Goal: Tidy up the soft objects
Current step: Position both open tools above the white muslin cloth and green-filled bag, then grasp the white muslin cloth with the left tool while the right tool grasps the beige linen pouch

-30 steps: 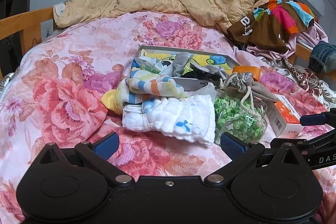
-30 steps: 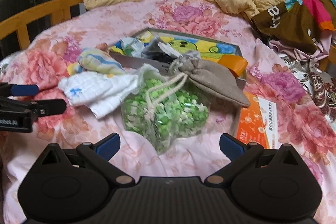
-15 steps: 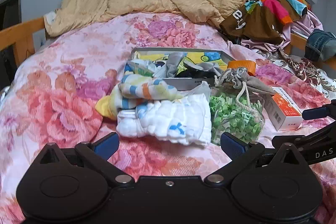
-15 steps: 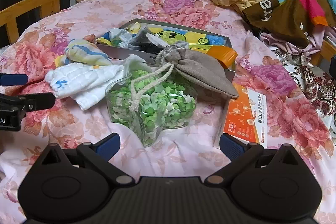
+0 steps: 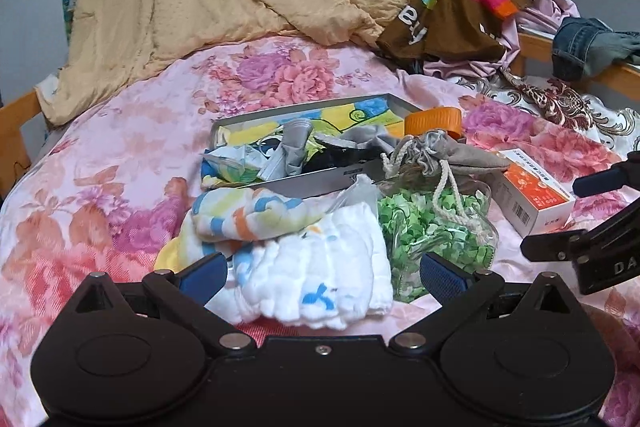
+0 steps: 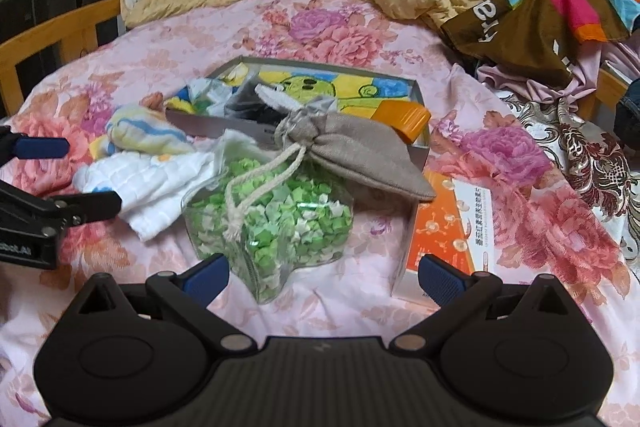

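Now white cloth (image 5: 316, 279) lies crosswise between left gripper (image 5: 322, 273) fingers (spread).

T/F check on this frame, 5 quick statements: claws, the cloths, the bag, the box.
1. Both claws are open and hold nothing. True: the left claw and the right claw are both spread wide and empty.
2. The white cloth lies inside the tin tray. False: it lies on the bedspread, in front of the tray.
3. The grey drawstring pouch rests partly on the clear bag of green paper stars. True.
4. The orange box is left of the bag of stars in the right wrist view. False: it is to the right.
5. The striped cloth sits beside the white cloth. True: they touch.
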The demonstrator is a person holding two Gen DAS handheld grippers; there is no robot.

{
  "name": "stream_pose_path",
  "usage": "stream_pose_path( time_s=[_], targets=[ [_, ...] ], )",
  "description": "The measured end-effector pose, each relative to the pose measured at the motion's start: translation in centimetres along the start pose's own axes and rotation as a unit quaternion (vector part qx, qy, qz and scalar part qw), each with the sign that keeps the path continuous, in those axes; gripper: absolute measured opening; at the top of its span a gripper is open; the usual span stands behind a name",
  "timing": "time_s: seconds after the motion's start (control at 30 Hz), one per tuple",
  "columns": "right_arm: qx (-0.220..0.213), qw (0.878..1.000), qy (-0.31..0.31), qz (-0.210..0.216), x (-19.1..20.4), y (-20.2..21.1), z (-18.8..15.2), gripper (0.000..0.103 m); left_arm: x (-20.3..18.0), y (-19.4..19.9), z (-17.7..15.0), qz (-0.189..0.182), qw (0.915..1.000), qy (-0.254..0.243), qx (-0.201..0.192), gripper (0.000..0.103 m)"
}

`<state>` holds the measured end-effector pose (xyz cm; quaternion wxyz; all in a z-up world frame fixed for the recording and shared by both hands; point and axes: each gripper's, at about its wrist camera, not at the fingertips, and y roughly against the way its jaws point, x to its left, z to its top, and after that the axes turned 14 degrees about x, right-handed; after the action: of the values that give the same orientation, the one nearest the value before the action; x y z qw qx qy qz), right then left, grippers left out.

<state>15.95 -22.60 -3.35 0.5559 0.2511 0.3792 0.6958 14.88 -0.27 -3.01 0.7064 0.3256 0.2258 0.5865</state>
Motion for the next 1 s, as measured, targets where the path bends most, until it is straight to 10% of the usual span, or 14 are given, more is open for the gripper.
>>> stream_pose_path(
  time_s=[1.0],
  targets=[
    [-0.097, 0.991, -0.062, 0.063, -3.4, -4.5, 5.3, 0.103, 1.9, -5.9, 2.4, -0.043, 0.9892, 0.095, 0.103, 0.092]
  ],
)
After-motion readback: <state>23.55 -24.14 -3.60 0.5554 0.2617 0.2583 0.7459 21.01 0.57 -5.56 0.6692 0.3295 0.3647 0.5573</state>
